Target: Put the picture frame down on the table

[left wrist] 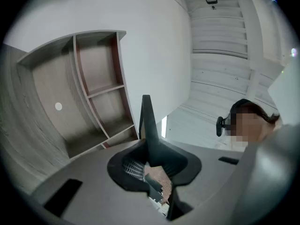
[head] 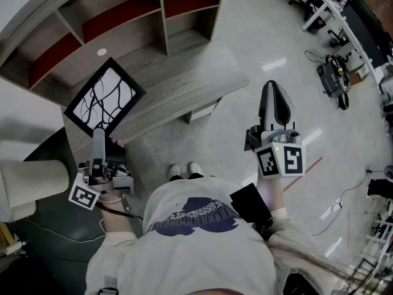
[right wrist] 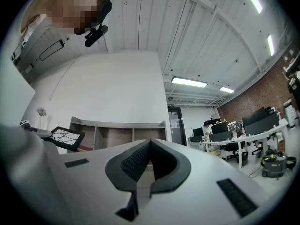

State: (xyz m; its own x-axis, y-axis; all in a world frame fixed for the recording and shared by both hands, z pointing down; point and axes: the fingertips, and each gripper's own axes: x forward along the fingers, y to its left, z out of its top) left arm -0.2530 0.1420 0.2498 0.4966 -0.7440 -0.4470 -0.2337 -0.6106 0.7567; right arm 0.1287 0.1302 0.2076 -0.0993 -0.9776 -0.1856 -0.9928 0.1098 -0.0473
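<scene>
The picture frame (head: 105,96) is black-rimmed, with a white picture of dark branching lines. It hangs tilted like a diamond over the left end of the grey wood table (head: 184,82). My left gripper (head: 98,135) is shut on its lower corner from below. In the left gripper view the picture frame (left wrist: 147,121) shows edge-on as a thin dark blade rising from between the jaws of the left gripper (left wrist: 150,150). My right gripper (head: 275,106) is held over the floor to the right, shut and empty. The right gripper view shows the picture frame (right wrist: 65,136) far left, beyond the right gripper (right wrist: 150,146).
A shelf unit (head: 123,17) with red-backed compartments stands on the table's far side. A white ribbed cylinder (head: 34,183) stands at my left. Office desks and chairs (head: 334,11) and a machine (head: 334,75) lie across the pale floor to the right. A person's shoes (head: 184,171) stand by the table edge.
</scene>
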